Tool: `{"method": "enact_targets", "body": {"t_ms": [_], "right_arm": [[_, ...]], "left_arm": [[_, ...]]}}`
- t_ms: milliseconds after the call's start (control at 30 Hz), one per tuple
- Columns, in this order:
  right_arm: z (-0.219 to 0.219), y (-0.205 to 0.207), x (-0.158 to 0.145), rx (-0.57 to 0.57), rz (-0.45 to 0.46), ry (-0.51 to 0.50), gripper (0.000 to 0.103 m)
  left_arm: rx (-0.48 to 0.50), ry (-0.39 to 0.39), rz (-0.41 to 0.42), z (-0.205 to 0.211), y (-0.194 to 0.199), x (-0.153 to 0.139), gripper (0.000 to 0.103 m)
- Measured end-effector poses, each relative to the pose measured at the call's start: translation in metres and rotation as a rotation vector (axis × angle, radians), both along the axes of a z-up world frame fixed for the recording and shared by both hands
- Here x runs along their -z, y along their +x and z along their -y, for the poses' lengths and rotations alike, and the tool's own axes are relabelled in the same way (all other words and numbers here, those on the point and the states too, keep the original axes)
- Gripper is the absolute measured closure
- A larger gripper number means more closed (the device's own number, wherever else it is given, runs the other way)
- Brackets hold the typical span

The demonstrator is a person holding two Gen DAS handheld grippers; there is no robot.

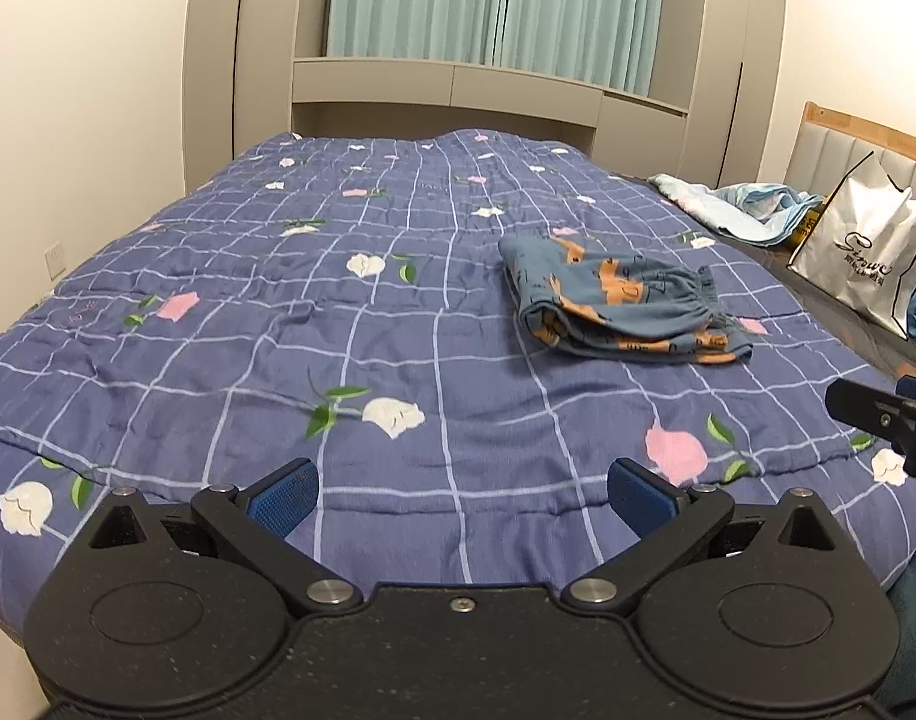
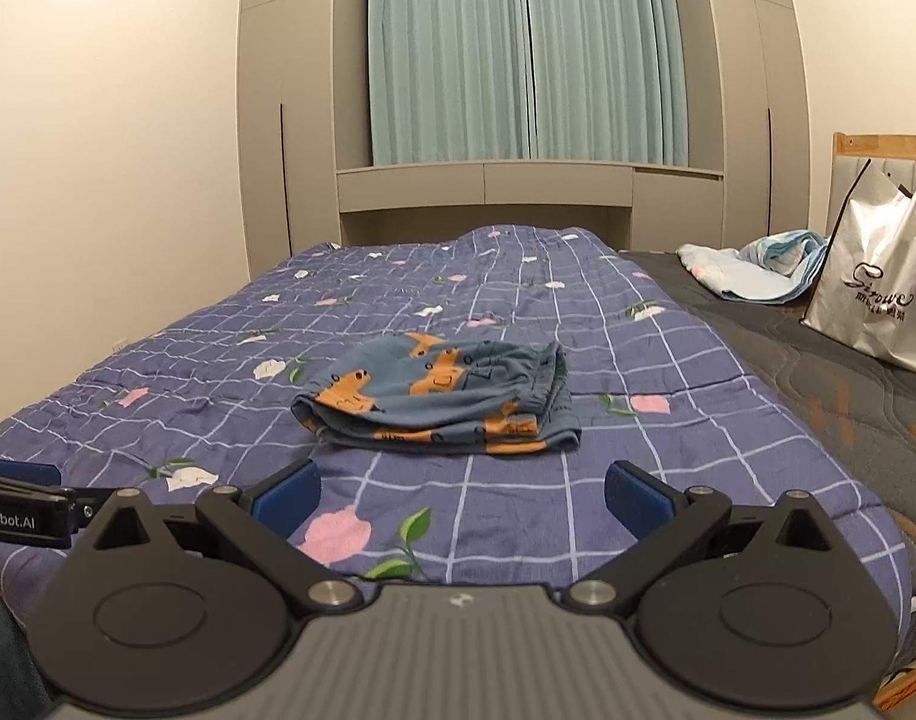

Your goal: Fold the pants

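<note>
Left wrist view shows the pants folded into a compact bundle on the bed, toward its right side and well short of the far edge, lying on the blue checked quilt. The left gripper hovers over the near edge with its jaws apart and nothing between them. The right gripper hangs over the same near edge, jaws likewise apart and holding nothing. A white shopping bag stands by the bed's right edge
</note>
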State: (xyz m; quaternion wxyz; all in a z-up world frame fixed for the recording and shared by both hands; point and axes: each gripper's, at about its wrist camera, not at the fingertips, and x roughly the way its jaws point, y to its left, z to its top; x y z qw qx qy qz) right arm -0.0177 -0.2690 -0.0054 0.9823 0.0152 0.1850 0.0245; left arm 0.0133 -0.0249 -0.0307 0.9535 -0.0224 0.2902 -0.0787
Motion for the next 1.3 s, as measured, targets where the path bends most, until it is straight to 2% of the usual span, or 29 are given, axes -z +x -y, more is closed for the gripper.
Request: {"method": "enact_targets", "body": {"t_ms": [1300], "right_arm": [[0.0038, 0.0041, 0.0053, -0.006, -0.025, 0.013, 0.000]], "left_arm": [[0.008, 0.006, -0.019, 0.0047, 0.0001, 0.0031, 0.001]]}}
